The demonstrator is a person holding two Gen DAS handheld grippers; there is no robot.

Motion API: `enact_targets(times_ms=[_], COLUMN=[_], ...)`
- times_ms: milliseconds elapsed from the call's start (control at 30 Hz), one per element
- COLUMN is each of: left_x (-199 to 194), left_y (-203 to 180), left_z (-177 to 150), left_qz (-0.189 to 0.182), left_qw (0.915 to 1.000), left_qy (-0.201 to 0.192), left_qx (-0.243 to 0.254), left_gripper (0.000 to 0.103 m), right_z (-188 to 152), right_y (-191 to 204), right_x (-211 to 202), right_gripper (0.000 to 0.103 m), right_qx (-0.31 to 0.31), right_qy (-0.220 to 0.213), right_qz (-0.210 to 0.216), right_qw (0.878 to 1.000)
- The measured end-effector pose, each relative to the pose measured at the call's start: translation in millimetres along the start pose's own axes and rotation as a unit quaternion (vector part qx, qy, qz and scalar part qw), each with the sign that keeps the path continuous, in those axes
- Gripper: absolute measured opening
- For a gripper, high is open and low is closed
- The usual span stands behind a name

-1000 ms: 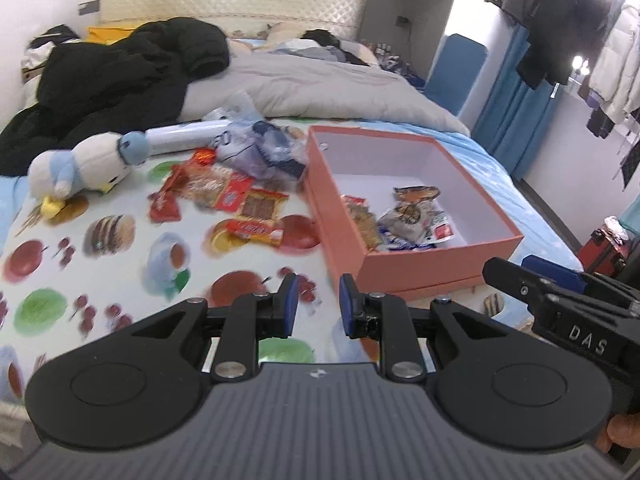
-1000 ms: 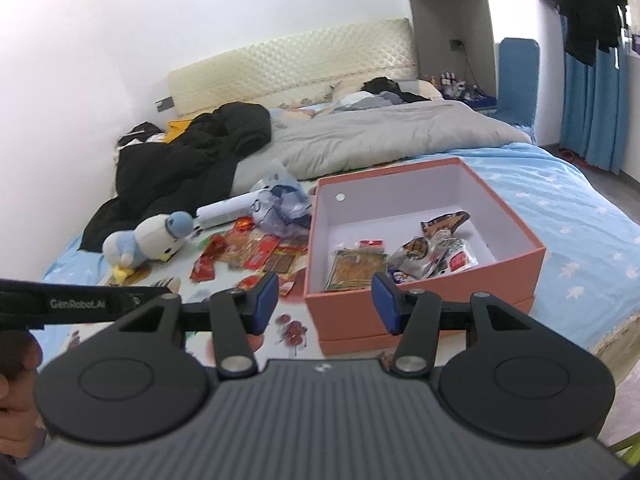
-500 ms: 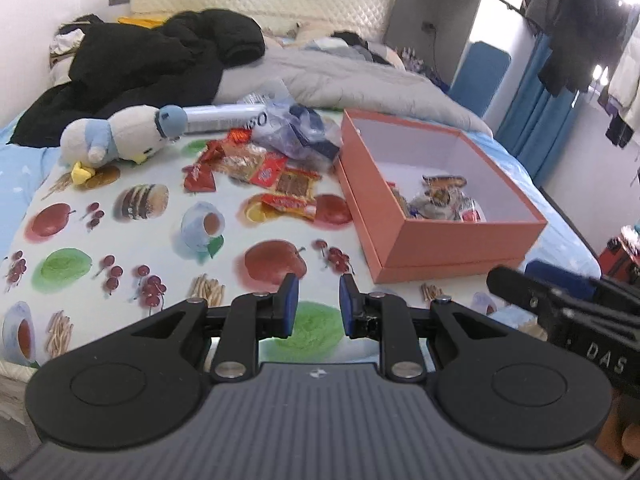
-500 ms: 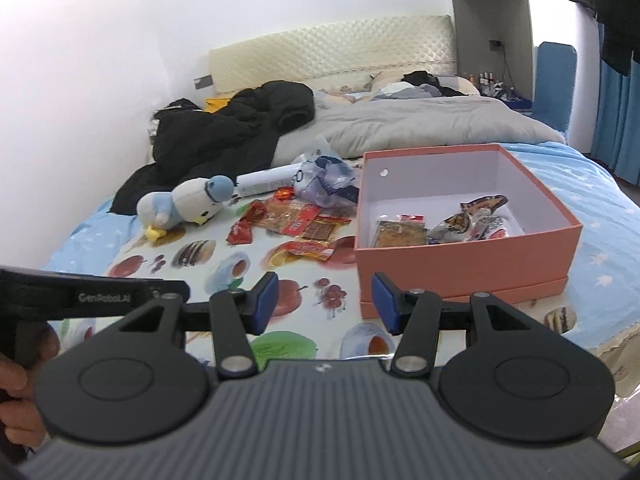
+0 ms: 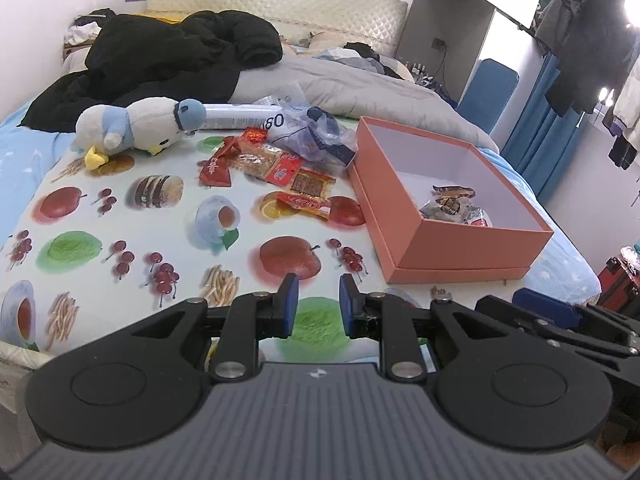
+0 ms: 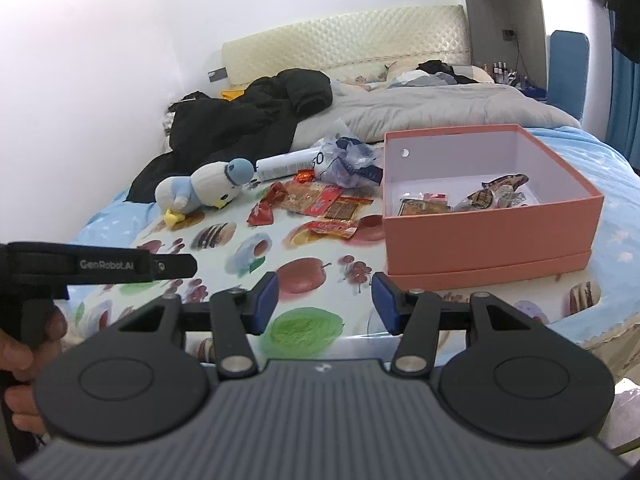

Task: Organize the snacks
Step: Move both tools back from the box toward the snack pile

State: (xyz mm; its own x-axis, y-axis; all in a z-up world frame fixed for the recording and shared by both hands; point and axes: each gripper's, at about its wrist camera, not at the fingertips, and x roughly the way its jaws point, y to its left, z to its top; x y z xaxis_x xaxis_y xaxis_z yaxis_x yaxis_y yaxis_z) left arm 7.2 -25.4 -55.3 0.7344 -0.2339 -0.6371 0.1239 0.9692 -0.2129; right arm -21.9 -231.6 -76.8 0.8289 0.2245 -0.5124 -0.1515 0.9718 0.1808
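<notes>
Crinkly snack packets (image 5: pixel 280 170) overlap near the bed's far edge beside the box (image 6: pixel 492 236), so my empty, parted left gripper (image 5: pixel 314 306) and right gripper (image 6: pixel 324 300) may pinch two or slip.

Bed (image 5: pixel 24 148) with light blue sheet, near end covered by fruit-print cloth (image 5: pixel 132 240). On the cloth: plush penguin (image 5: pixel 136 130) lying on its side at far left; white tube (image 5: pixel 240 114) just behind it; crumpled clear bag (image 5: pixel 316 136) beside the tube; loose snack packets (image 5: pixel 276 168) in a cluster in front of the bag; open salmon-pink box (image 5: pixel 452 196) to their right, near the cloth's edge. Farther back on the bed: black jacket (image 5: pixel 168 56), grey duvet (image 5: pixel 360 88).
</notes>
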Motion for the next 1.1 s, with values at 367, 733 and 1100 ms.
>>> enact_targets(times_ms=[367, 733, 1100], left_x=[23, 74, 177], left_y=[31, 71, 115], left_z=[12, 32, 37], left_qz=[0.025, 0.042, 0.068], left_qw=[0.9996, 0.9986, 0.9972], left_qy=[0.000, 0.006, 0.019], left_qx=[-0.016, -0.032, -0.025], left_gripper=[0.026, 0.026, 0.049], right_z=[5, 19, 13], right_y=[12, 27, 39], right_x=[37, 93, 190], right_gripper=[0.054, 0.054, 0.077], right_qx=[-0.019, -0.030, -0.047], right_qy=[0.006, 0.013, 0.036], right_qz=[0.009, 0.019, 0.030], right_qw=[1.000, 0.999, 0.998])
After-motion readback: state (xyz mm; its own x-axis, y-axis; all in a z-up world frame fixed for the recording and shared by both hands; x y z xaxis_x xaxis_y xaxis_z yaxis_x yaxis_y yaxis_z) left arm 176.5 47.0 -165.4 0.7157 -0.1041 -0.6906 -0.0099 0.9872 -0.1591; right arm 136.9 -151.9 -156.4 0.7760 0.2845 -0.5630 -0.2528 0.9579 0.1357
